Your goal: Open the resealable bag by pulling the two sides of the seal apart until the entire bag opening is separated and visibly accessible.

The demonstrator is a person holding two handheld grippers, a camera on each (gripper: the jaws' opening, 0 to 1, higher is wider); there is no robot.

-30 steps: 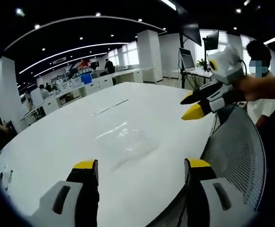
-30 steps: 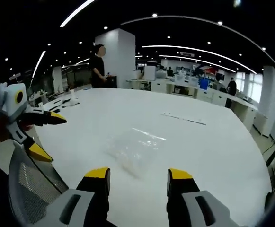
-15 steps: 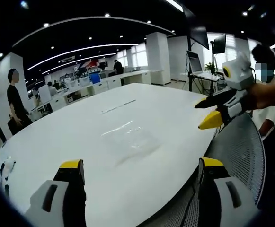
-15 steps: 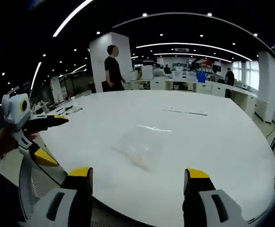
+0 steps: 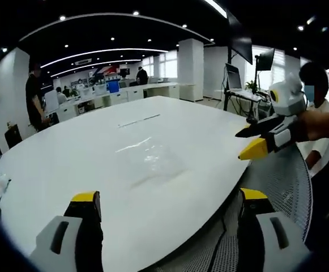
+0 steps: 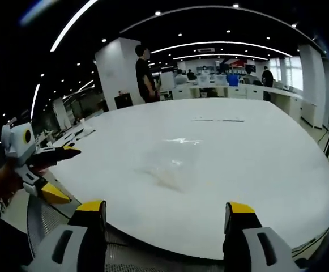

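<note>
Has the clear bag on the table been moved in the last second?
No. The bag lies flat, same spot relative to the thin strip beyond it; only the cameras pulled back.

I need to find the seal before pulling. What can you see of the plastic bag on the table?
The bag is clear, thin plastic, wrinkled and glinting under the ceiling lights. It lies flat on the white table, well in from the edge. A bright straight strip along its far side may be the seal; open or shut is unclear. Nothing touches it, and both grippers are held back from it.

Open-plan office: desk rows (image 5: 124, 95), monitors (image 5: 264, 58).
</note>
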